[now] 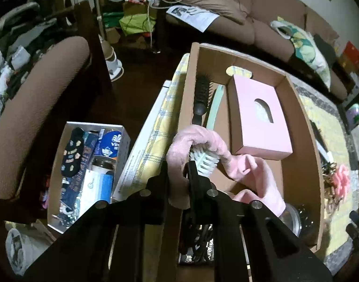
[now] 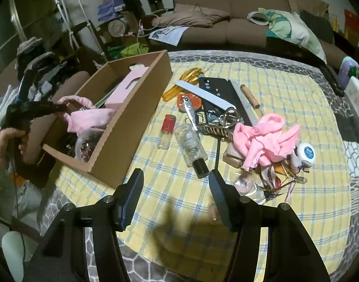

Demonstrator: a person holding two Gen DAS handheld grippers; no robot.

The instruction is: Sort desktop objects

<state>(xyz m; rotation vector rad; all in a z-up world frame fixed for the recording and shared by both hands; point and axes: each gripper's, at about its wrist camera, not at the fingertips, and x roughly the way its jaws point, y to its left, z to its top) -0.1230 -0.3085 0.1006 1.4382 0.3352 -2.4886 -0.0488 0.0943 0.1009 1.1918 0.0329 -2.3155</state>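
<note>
The left tool (image 1: 177,166) is pinching a fluffy pink headband (image 1: 198,141) between its nearly closed fingers, holding it over the near left corner of the cardboard box (image 1: 303,122). A white-bristled brush (image 1: 206,161) is sitting just beyond the fingertips, under the loop of the headband. Farther inside the box, a black round hairbrush (image 1: 201,96) and a pale green comb (image 1: 215,105) are lying along the left wall, with a pink tissue box (image 1: 256,117) to their right and a pink cloth (image 1: 259,178) at the near end. To the left of the box, lower down, a white bin (image 1: 123,136) is holding socks and bottles. The right tool (image 2: 175,188) is hovering open and empty over the yellow checked cloth (image 2: 285,89) covering the surface, its fingers apart. Just beyond it a clear bottle with a black cap (image 2: 191,148) is lying on its side, with a small red-capped vial (image 2: 166,129) to its left. To the right, a pink rag (image 2: 264,138) is draped over a heap of small things, and a round white tin (image 2: 306,152) is standing beside it.
</note>
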